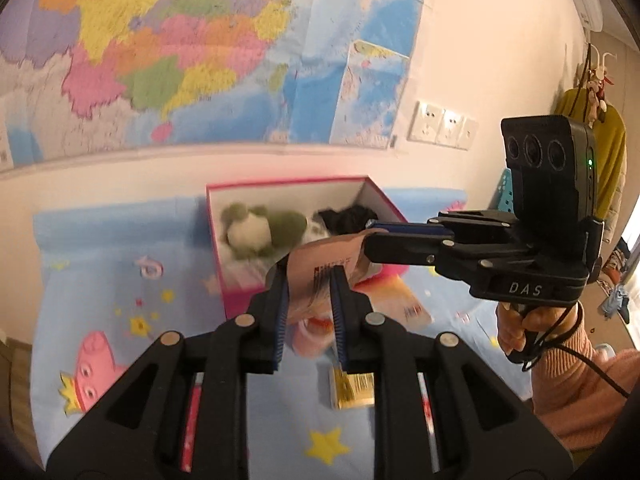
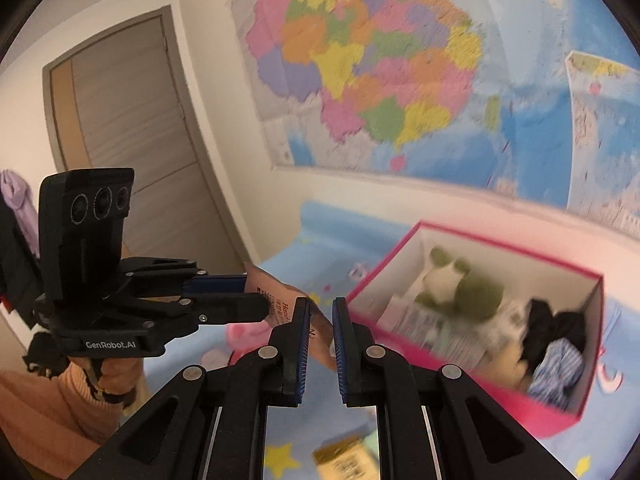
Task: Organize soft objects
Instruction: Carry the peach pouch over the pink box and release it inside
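Holding a flat pinkish-tan soft packet (image 1: 320, 276) with printed text between them, both grippers hover above a blue cartoon-print bedspread (image 1: 100, 264). The left gripper (image 1: 310, 280) is clamped on the packet's near edge; the right gripper (image 1: 370, 246) pinches its far corner. Just beyond sits an open pink-sided cardboard box (image 1: 288, 186), where a green and white plush frog (image 1: 260, 232) and dark bundled cloth (image 1: 348, 216) lie. Pulling the two grips apart could tear or wrinkle the packet, and a loose pinch could drop it short of the box. Motion blur smears the printed text and the box contents. A yellow packet (image 1: 354, 390) below is partly hidden by the left gripper.
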Tool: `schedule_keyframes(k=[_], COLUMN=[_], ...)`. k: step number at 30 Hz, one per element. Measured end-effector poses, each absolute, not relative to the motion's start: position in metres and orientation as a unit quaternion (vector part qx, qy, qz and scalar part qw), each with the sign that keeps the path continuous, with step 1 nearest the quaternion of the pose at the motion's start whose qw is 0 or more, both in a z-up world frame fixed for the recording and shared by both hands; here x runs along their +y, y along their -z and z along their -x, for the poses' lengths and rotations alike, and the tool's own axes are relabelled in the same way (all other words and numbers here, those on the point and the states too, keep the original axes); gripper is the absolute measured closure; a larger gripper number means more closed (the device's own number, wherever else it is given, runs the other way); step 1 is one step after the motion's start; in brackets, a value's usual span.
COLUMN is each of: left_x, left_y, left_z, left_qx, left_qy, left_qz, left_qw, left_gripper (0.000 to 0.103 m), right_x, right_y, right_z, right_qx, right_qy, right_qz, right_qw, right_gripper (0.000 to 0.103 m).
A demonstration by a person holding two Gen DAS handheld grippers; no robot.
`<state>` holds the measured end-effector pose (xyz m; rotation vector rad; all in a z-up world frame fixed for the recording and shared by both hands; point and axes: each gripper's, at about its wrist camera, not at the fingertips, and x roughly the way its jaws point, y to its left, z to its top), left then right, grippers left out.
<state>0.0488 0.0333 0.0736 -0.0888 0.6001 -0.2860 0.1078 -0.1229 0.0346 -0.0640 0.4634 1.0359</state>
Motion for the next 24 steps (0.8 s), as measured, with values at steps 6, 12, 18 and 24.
schedule_keyframes(k=[6, 12, 18, 24], left_x=[0.031, 0.034, 0.044, 0.053], left_y=[-0.072, -0.042, -0.011, -0.001], left_z=[-0.095, -0.141, -0.169, -0.177], left_qx=[0.310, 0.355, 0.393, 0.400], left_qy=[0.138, 0.136, 0.121, 0.098], left_qz=[0.045, 0.074, 0.106, 0.126], left_qw=[0.940, 0.922, 0.905, 0.903], left_gripper=[0.082, 0.082, 0.082, 0.082], right_x=[-0.121, -0.117, -0.104, -0.096], right_y=[-0.038, -0.020, 0.007, 0.021], right_z=[-0.149, -0.190, -0.228, -0.248], right_qx=[0.229, 0.263, 0.313, 0.334], right_qy=[-0.469, -0.441, -0.430, -0.410], right_qz=[0.027, 0.028, 0.014, -0.007], right_qw=[0.852, 0.858, 0.847, 0.849], right_gripper=[0.092, 0.092, 0.090, 0.069])
